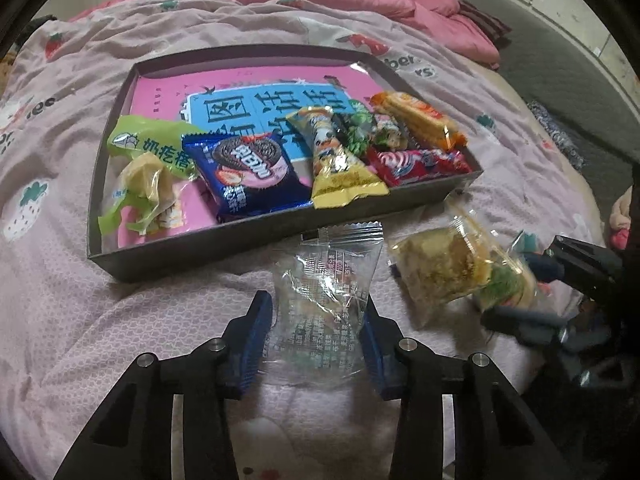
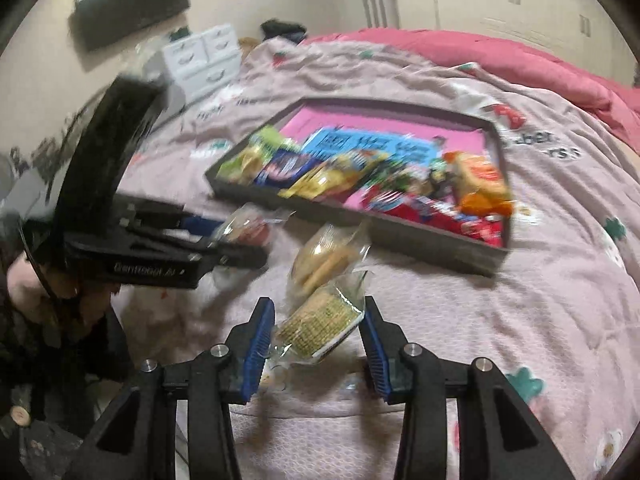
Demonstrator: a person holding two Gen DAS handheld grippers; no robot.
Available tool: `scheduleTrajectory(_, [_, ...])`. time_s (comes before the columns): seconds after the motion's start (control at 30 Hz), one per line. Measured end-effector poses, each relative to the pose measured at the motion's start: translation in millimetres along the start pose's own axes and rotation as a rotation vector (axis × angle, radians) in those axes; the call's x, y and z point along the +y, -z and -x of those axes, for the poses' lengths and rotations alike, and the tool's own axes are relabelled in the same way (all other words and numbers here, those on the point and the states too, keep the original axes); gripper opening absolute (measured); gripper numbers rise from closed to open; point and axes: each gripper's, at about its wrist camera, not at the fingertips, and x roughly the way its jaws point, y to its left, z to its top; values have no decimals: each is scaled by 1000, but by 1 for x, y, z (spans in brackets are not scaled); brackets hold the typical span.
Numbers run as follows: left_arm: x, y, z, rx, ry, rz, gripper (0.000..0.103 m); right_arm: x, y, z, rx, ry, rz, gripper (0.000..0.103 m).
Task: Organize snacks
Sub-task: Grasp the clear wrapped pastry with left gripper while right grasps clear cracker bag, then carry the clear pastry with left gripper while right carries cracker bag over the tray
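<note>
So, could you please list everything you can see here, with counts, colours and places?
Shallow grey cardboard tray: one, on the bed.
Pink-and-blue book: one, lying flat in the tray.
Blue Oreo packet: one, in the tray.
Green sweet bag: one, tray's left end.
Yellow, orange, red, green packets: several, tray's right end.
Clear-wrapped pastries: two, on the quilt.
Pink strawberry-print quilt: one.
Left gripper: jaws around clear crinkly packet.
Right gripper: jaws astride a pastry.

"OREO" is printed on the blue cookie pack [image 1: 244, 172]; "奶疙瘩" is read on the green bag [image 1: 148, 136].
</note>
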Motion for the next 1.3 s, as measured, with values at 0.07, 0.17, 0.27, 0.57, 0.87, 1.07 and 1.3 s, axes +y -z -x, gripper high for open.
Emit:
scheduleTrajectory(0.07, [-1,-1,5,-13,5,1,44,-8,-3,7,-28,-3,-38,44])
scheduleTrajectory(0.17, [-3,-1,13,-25,8,5,44,-16,-6,14,-64,1,-72,44])
scheduleTrajectory(0.27, [-3,-2,18,-39,10,8,44,-20,-10,17,-81,17,-87,44])
scheduleTrajectory(0.57, [-1,-7,36,-92,4,28,44,-17,-16,23,-140,33,-79,44])
scheduleTrajectory(0.87, [-2,-14,59,-158,-19,17,44,-12,-23,26,-176,10,-73,44])
scheduleTrajectory(1.07, [4,-17,67,-179,-31,29,44,-9,-28,18,-161,7,-62,44])
scheduleTrajectory(1.3, [14,-22,68,-188,-52,50,44,-12,-33,15,-176,11,-68,44])
